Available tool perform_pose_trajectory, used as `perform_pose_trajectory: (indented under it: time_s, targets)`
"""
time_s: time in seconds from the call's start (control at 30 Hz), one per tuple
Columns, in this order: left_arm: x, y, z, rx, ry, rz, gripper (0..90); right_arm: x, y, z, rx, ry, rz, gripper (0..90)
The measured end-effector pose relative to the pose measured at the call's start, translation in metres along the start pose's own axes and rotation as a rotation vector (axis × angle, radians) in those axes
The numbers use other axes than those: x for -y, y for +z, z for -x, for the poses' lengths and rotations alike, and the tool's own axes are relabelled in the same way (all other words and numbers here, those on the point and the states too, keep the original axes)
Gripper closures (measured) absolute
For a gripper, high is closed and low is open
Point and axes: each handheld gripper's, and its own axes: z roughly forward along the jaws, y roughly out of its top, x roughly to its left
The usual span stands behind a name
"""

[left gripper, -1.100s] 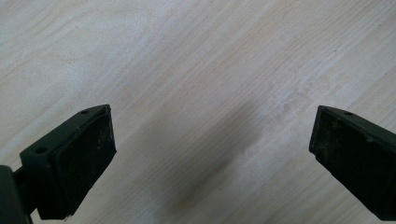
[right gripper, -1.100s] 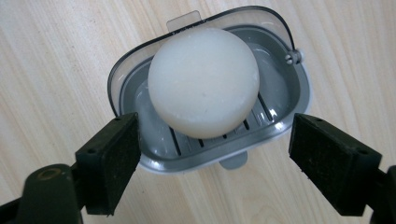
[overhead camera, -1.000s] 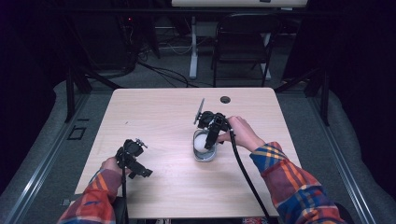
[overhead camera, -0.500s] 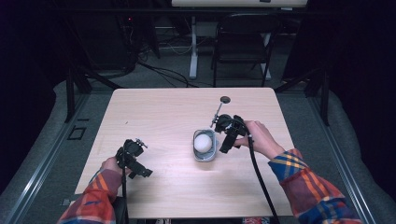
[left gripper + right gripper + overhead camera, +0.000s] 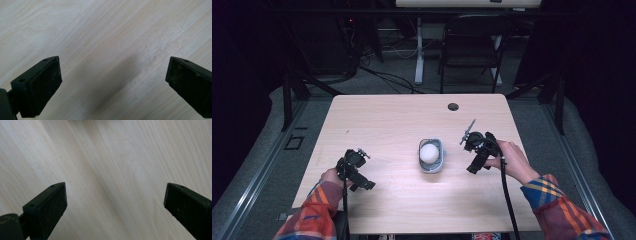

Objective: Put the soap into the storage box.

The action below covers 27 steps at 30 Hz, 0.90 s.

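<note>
White ball (image 5: 430, 151) sits in grey cup (image 5: 432, 165), mid-bench (image 5: 382, 120). Our left gripper (image 5: 357, 172) near the left edge, right gripper (image 5: 477, 155) beside the cup: both jaws wide apart, empty. Advice: approach level, avoid tipping the cup.

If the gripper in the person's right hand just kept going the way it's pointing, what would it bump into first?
Most likely the bare wooden table. The right gripper has its jaws wide apart with nothing between them, and only tabletop lies ahead. The cup with the white ball sits off to its side, probably not in its line.
</note>
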Motion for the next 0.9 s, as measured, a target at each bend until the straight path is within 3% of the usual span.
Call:
perform_pose_trajectory:
  time_s: [0.07,0.3,0.47,0.57,0.6,0.83,0.9]
  targets:
    - [0.000,0.000,0.000,0.000,-0.002,0.001,0.2,0.014,0.004,-0.001,-0.027,0.024,0.015,4.3]
    - [0.000,0.000,0.001,-0.001,-0.006,0.003,0.3,0.036,0.014,-0.006,-0.060,0.072,0.036,4.3]
    - [0.000,0.000,0.002,0.001,-0.002,0.008,0.3,0.057,0.023,-0.012,-0.060,0.110,0.022,4.4]
    - [0.000,0.000,0.002,0.004,-0.005,0.014,0.2,0.073,0.029,-0.020,-0.042,0.119,-0.023,4.7]
    - [0.000,-0.001,0.003,0.002,-0.005,0.019,0.2,0.075,0.030,-0.022,-0.028,0.113,-0.046,5.0]
    - [0.000,0.000,0.001,0.014,-0.012,0.027,0.2,0.083,0.031,-0.025,-0.026,0.119,-0.026,7.8]
    - [0.000,0.000,0.001,0.009,-0.008,0.031,0.2,0.081,0.032,-0.026,-0.023,0.113,-0.041,10.0]
